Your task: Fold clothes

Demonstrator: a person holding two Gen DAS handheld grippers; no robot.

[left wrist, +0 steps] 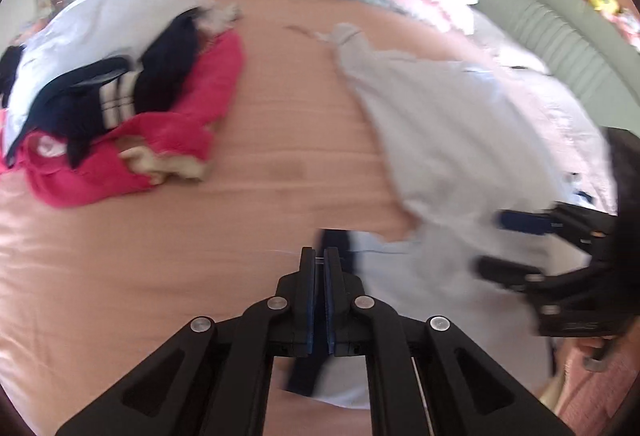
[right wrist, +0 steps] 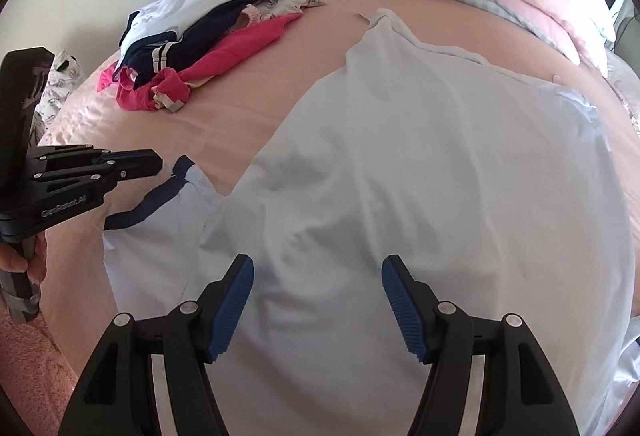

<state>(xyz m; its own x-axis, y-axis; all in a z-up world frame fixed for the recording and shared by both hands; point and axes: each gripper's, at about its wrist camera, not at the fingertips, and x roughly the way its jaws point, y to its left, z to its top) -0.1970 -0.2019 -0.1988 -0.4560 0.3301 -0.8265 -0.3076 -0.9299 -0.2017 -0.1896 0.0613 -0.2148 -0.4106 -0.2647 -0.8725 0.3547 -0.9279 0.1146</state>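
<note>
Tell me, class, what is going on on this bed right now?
A person is folding clothes with a hand-held tool in each hand. A pale blue shirt with navy trim lies spread on the pink bedsheet. The right tool hovers open over its near part, pads not pressing it. The left tool is shut and empty beside the navy-edged sleeve. An unfolded pile of clothes, pink, navy and white, waits at the far left.

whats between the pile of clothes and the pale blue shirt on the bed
Only bare pink bedsheet separates the clothes pile from the pale blue shirt, clearest in the right wrist view.
</note>
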